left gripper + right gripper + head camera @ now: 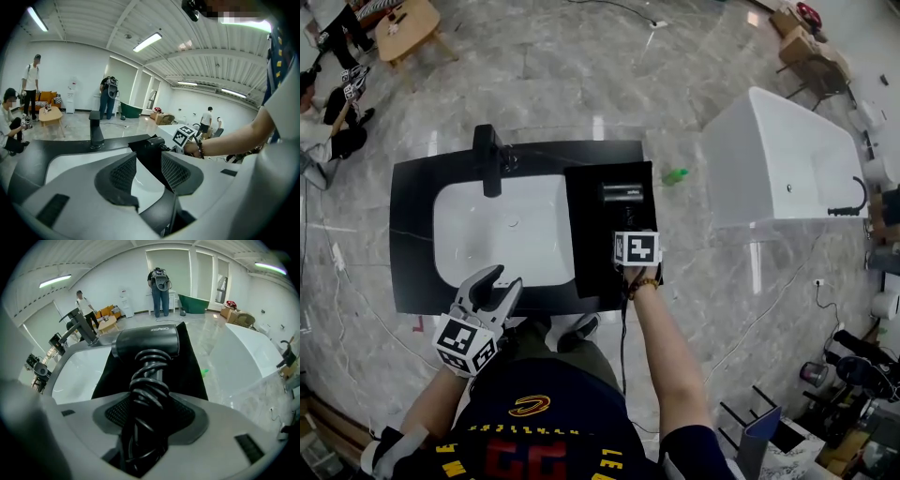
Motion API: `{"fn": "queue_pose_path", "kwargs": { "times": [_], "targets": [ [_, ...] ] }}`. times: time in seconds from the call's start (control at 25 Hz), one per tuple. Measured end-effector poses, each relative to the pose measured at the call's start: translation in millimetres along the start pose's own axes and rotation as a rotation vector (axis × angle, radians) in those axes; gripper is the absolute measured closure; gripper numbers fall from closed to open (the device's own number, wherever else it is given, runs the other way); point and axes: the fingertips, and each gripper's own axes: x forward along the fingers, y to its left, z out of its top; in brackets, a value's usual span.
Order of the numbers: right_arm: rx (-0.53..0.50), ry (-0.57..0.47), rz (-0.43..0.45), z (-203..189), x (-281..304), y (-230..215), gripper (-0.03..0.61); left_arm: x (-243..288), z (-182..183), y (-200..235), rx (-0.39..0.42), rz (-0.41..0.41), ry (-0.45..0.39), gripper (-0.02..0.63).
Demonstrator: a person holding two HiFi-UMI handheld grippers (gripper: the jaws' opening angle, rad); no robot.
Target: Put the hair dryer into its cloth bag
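The black hair dryer (622, 194) lies on the flat black cloth bag (592, 246), spread on the counter right of the sink. In the right gripper view its barrel (146, 342) points across, and the cord-wrapped handle (149, 380) runs back between the jaws of my right gripper (149, 413). Those jaws stand wide on either side of the handle, and the pads do not seem to press on it. In the head view the right gripper (634, 246) hangs over the bag's near part. My left gripper (495, 284) is open and empty at the counter's front edge, seen also in its own view (149, 171).
The black counter (412, 187) holds a white sink (469, 230) with a black faucet (488, 159) behind. The dryer's cable (624, 328) hangs off the front. A white bathtub (778, 159) stands right, and a green bottle (676, 175) lies on the floor. People (323, 112) sit far left.
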Motion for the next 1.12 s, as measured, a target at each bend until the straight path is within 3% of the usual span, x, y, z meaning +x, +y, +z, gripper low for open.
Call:
{"fn": "queue_pose_path", "kwargs": {
  "times": [0.28, 0.4, 0.68, 0.96, 1.12],
  "targets": [
    [0.027, -0.074, 0.057, -14, -44, 8, 0.349, 11, 2, -18, 0.061, -0.058, 0.019, 0.449],
    [0.04, -0.129, 0.1, -25, -76, 9, 0.348, 22, 8, -39, 0.106, -0.123, 0.029, 0.449],
    [0.052, -0.175, 0.121, -90, -132, 7, 0.35, 61, -18, -97, 0.306, -0.304, 0.127, 0.449],
    [0.144, -0.208, 0.098, -166, -171, -1, 0.35, 100, -59, -167, 0.516, -0.508, 0.255, 0.449],
    [0.209, -0.222, 0.072, -208, -187, -7, 0.35, 126, -88, -191, 0.658, -0.574, 0.341, 0.449]
  ]
}}
